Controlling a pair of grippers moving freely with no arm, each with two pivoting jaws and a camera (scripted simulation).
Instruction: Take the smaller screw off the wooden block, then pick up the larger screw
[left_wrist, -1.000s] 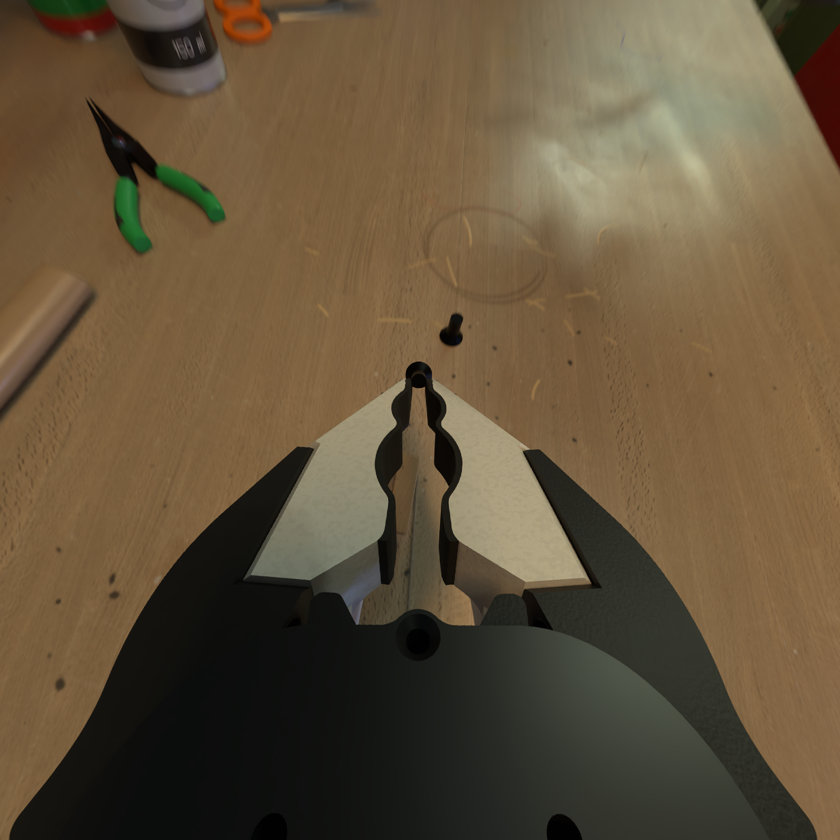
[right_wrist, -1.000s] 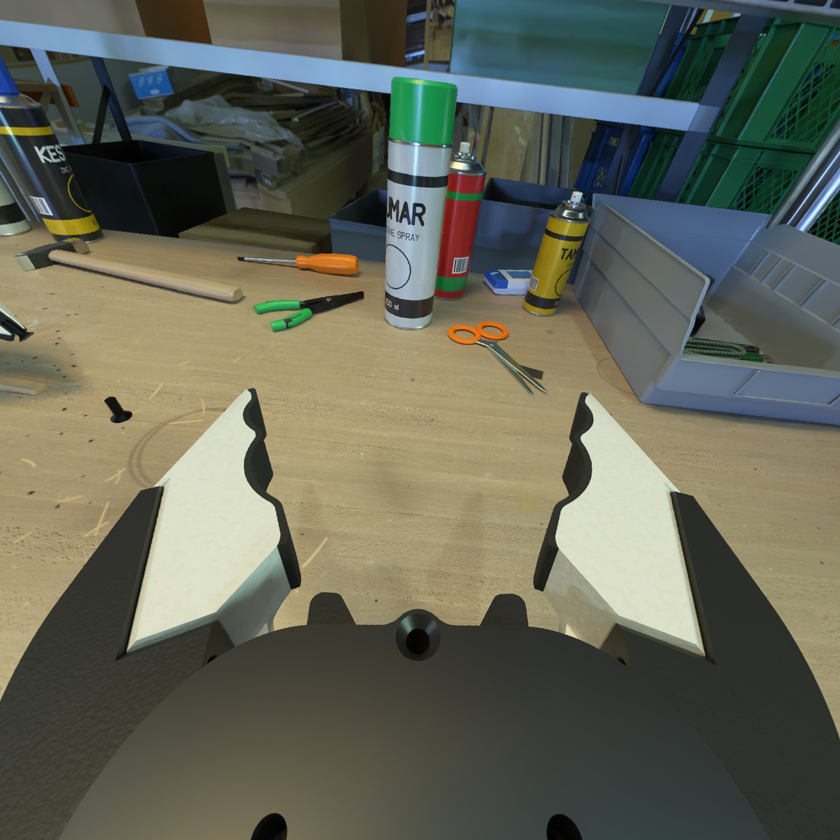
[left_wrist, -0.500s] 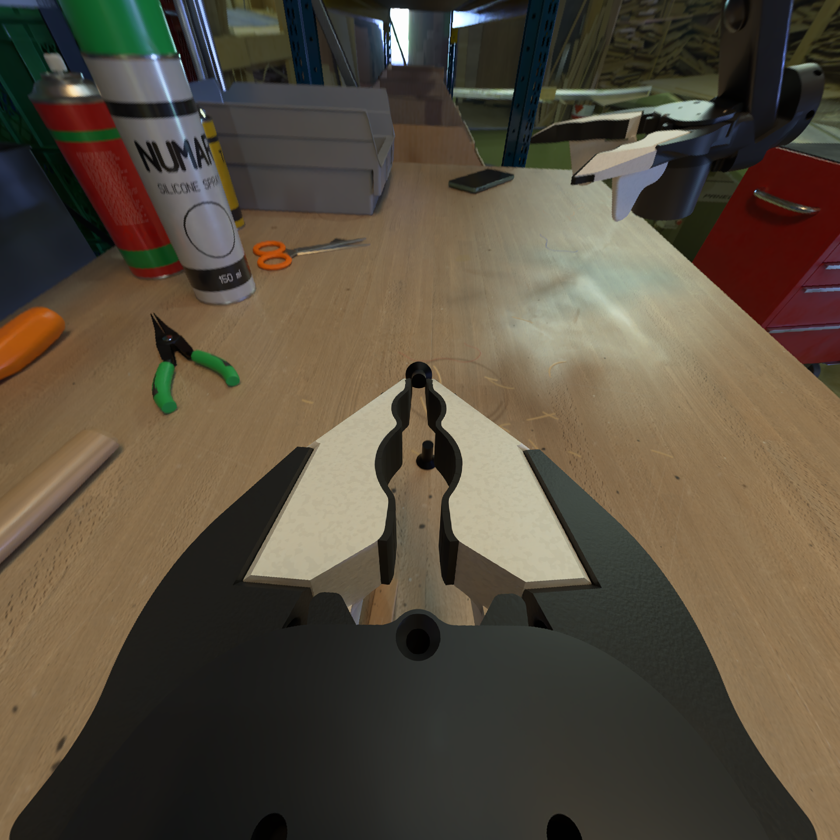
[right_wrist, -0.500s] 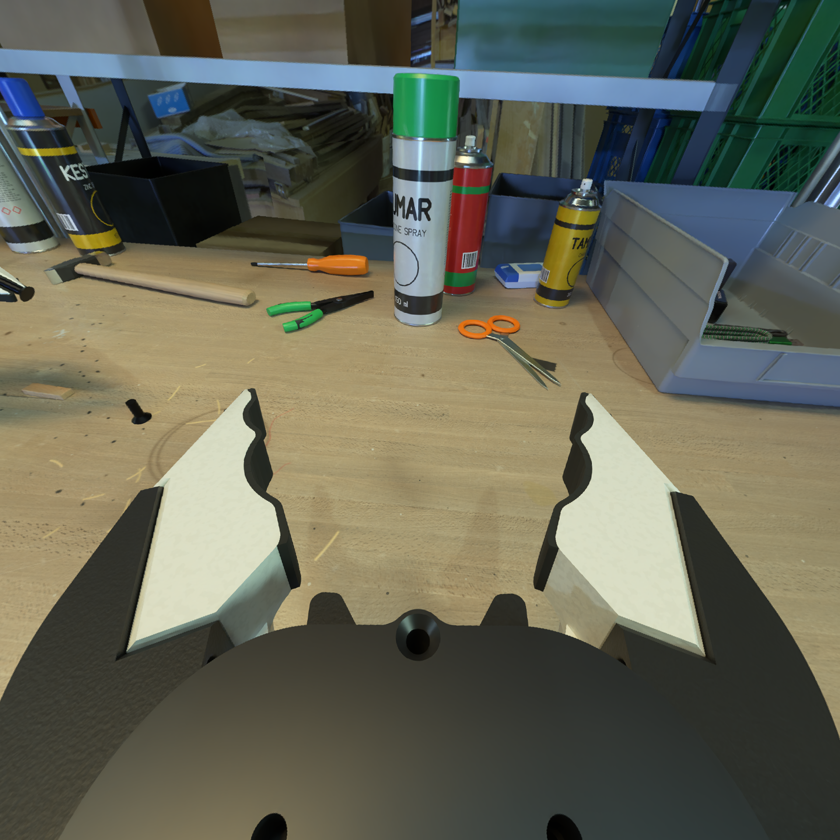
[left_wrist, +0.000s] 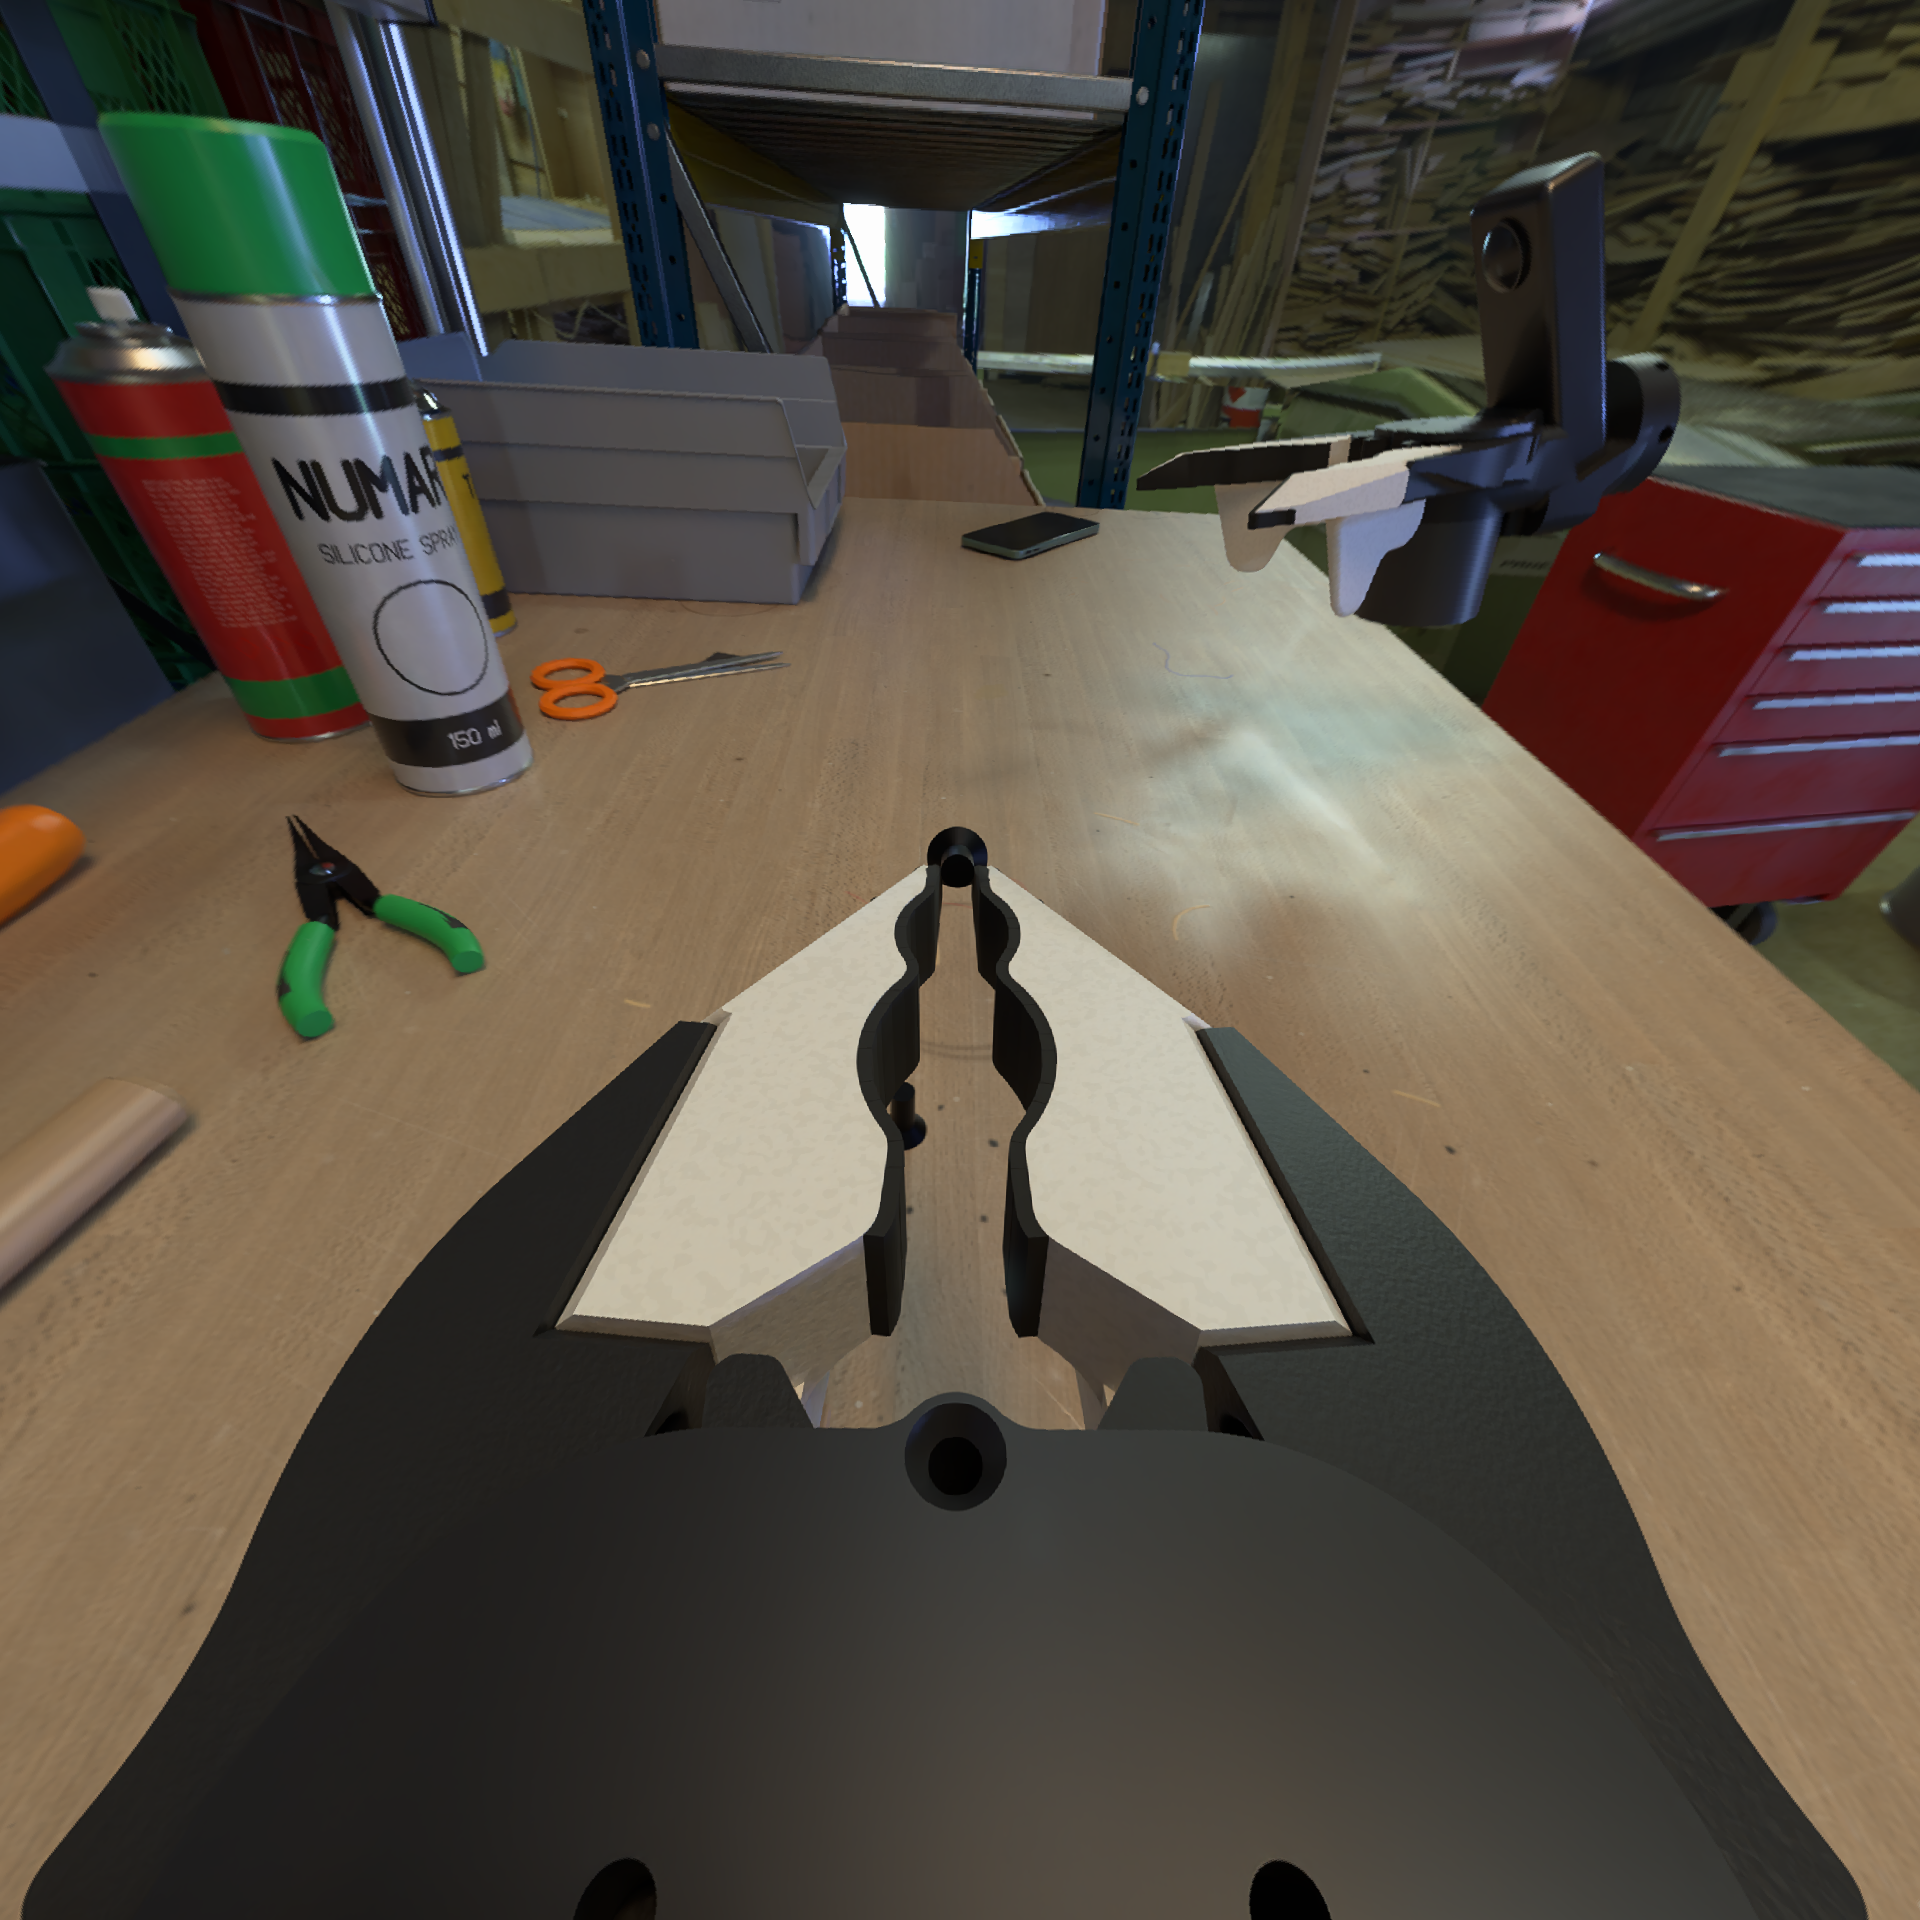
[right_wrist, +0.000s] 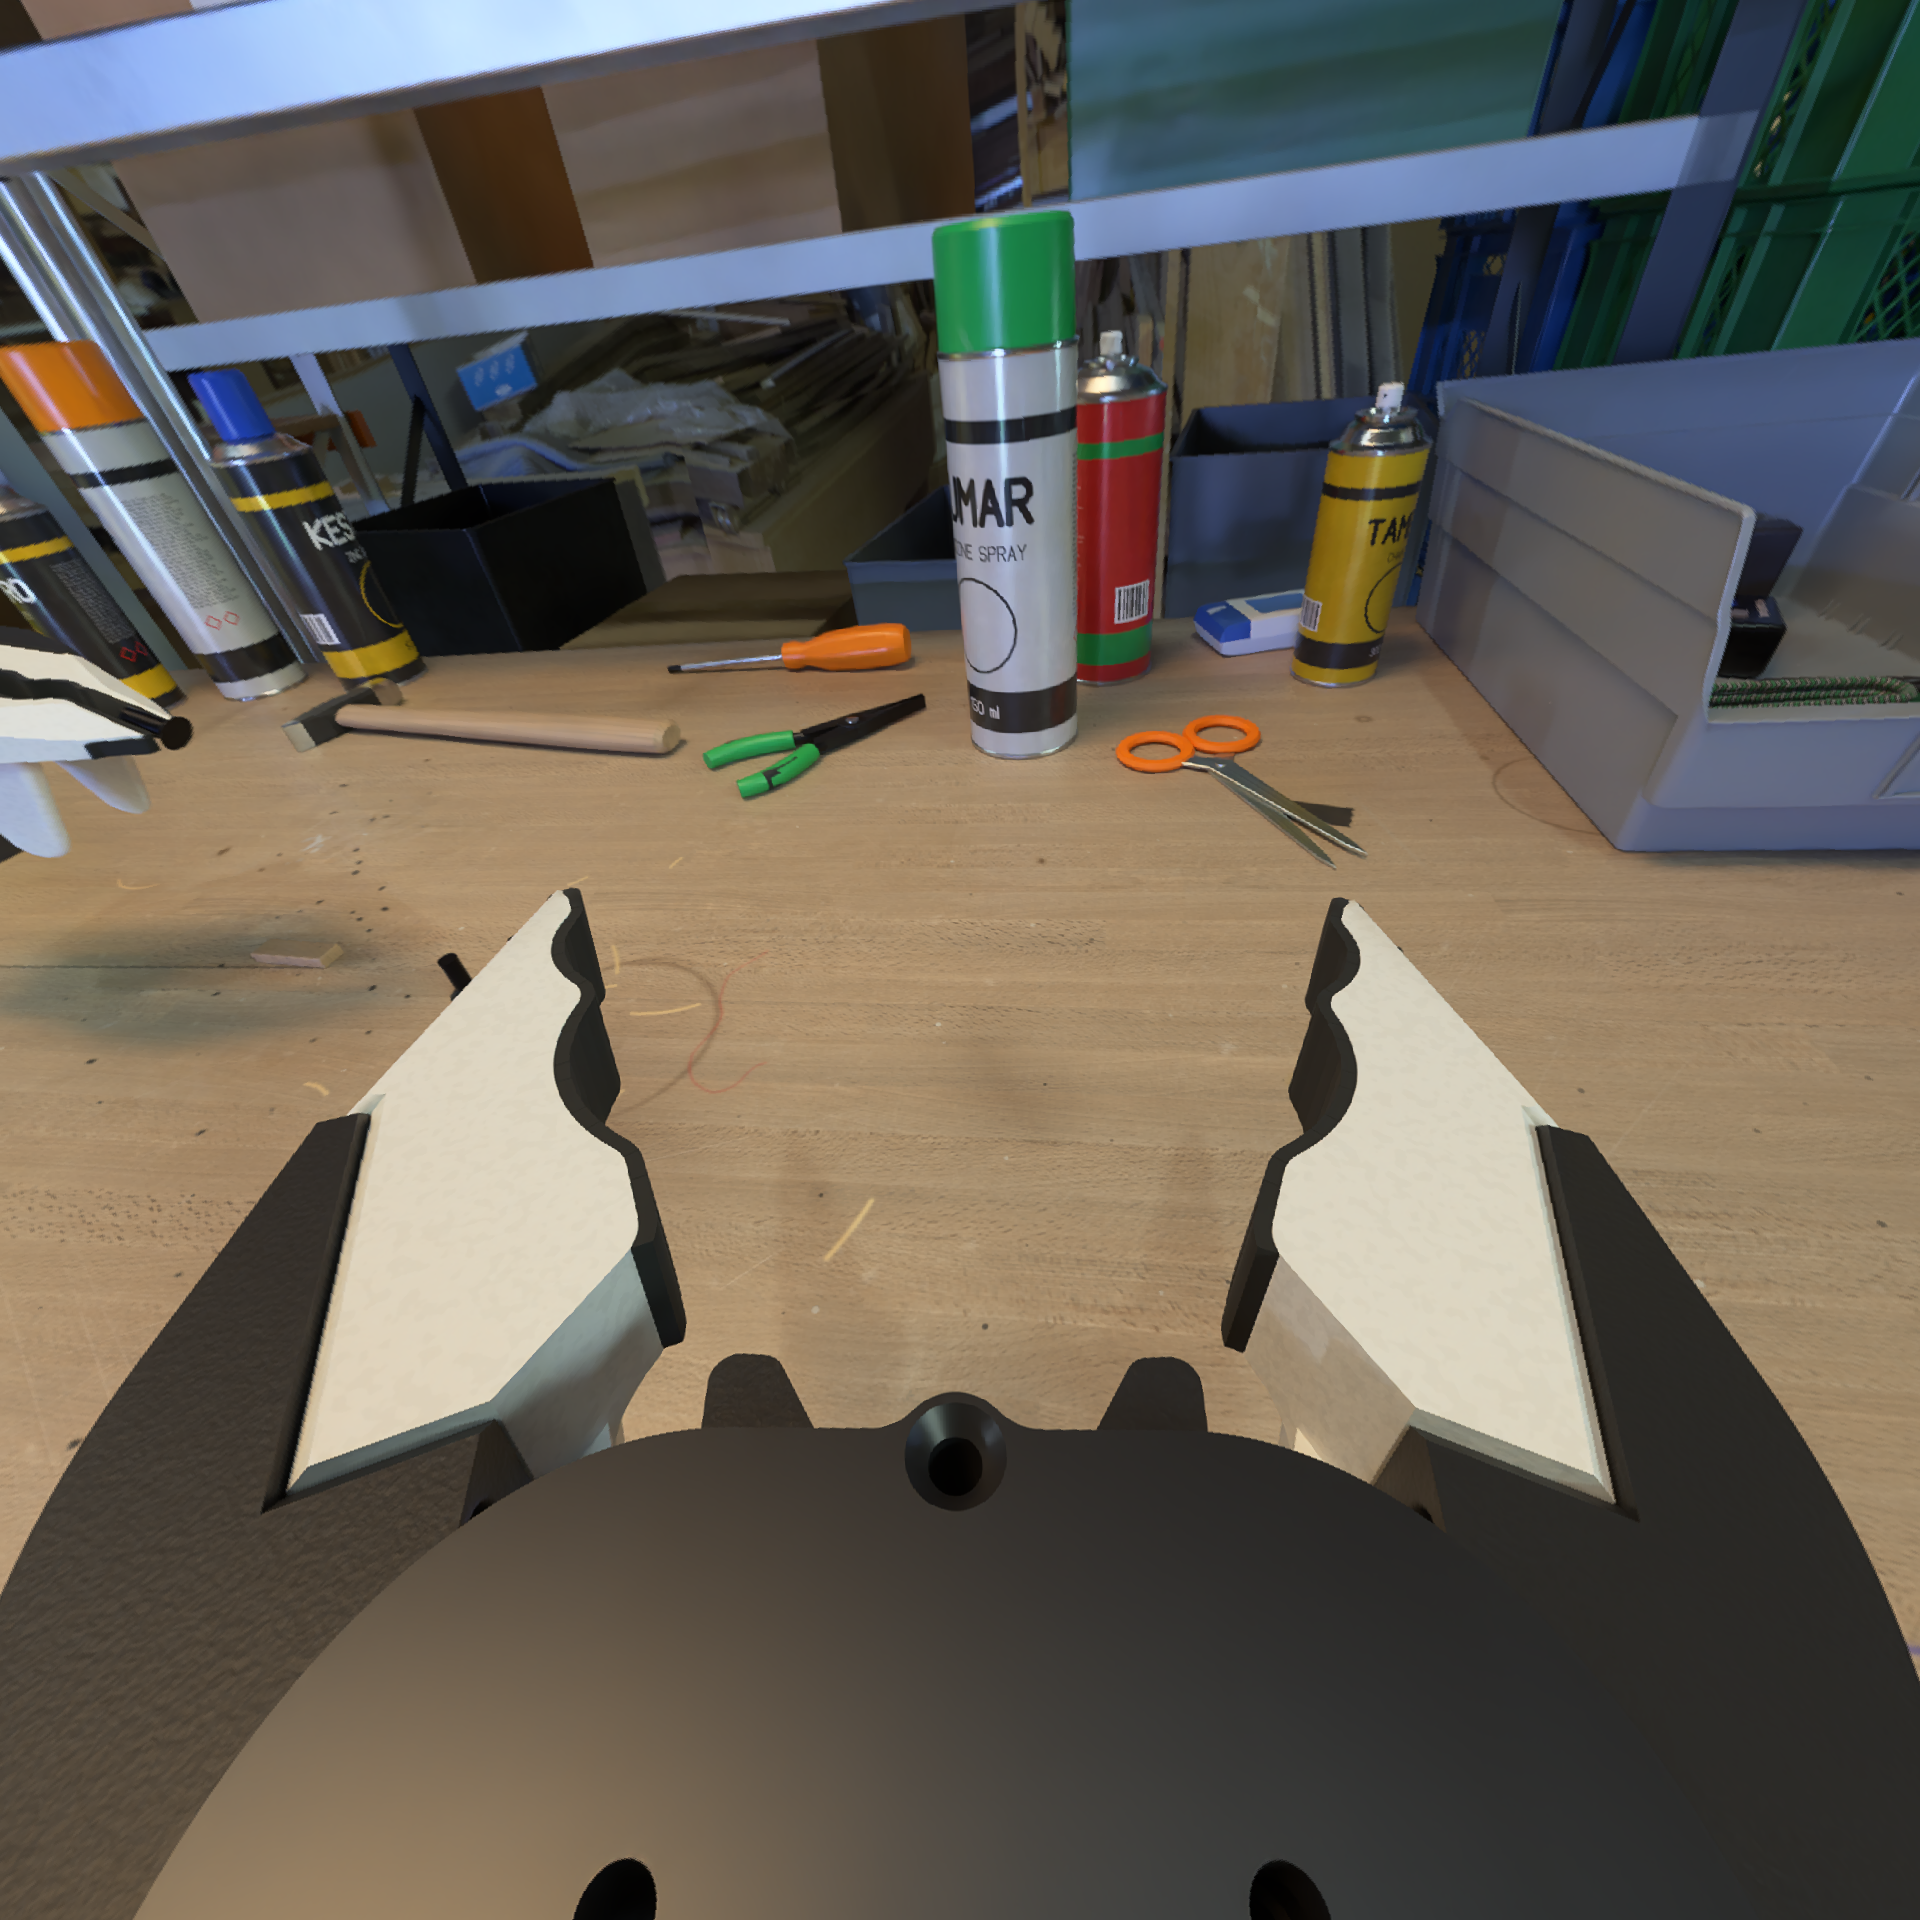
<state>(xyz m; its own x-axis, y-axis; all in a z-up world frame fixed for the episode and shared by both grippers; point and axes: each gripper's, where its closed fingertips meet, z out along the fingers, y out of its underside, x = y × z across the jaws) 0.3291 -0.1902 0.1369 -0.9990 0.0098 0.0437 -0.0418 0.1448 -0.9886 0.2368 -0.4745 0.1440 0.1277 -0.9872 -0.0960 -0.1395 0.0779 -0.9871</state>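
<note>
Between the left gripper's (left_wrist: 956, 868) jaws sits a small black screw (left_wrist: 956, 854), pinched at the very tips; jaws nearly closed, held above the bench (left_wrist: 1351, 1039). Below, through the gap between the fingers, a second black screw (left_wrist: 909, 1117) lies on the bench, partly hidden by the left finger. Which of the two is larger, can't tell.

Right gripper (right_wrist: 956, 904): jaws wide apart, nothing held, hovering over bare bench. Same loose screw (right_wrist: 453, 971) pokes out just beyond its left fingertip. Thin wooden block (right_wrist: 296, 956) lies flat on the bench just left of that screw, apart from it.

Further out, right view: green pliers (right_wrist: 800, 748), hammer (right_wrist: 488, 725), orange screwdriver (right_wrist: 810, 652), green-capped spray can (right_wrist: 1013, 488) with red can (right_wrist: 1120, 530) behind it, yellow can (right_wrist: 1356, 551), orange scissors (right_wrist: 1236, 779), grey bin (right_wrist: 1621, 665) far right. More cans (right_wrist: 260, 520) at far left.

Left view: phone (left_wrist: 1029, 532) at the far end of the bench, red drawer cabinet (left_wrist: 1766, 675) past the right edge.
</note>
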